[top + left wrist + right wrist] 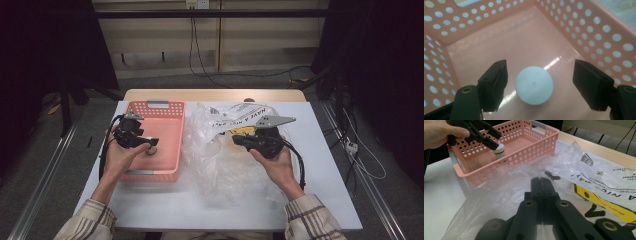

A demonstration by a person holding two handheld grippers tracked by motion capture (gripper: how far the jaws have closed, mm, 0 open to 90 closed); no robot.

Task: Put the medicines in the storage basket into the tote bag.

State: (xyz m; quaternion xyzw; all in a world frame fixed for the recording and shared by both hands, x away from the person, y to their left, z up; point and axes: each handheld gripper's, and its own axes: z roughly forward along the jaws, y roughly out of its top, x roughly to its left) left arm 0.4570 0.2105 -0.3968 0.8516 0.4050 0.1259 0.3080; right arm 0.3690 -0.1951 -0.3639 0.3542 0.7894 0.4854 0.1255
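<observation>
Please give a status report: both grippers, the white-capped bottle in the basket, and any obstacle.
Left gripper open, astride white-capped bottle, no contact. Bottle upright in pink basket. Right gripper shut over plastic bag. Nothing in the way.

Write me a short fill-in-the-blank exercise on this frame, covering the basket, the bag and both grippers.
1. The white-capped bottle stands inside the ____ basket.
2. The left gripper has a jaw on each side of the bottle's white ____.
3. The right gripper rests over the clear plastic bag with its jaws ____.
4. The bag bears ____ markings beside its black lettering.

Missing words: pink; cap; shut; yellow
</observation>
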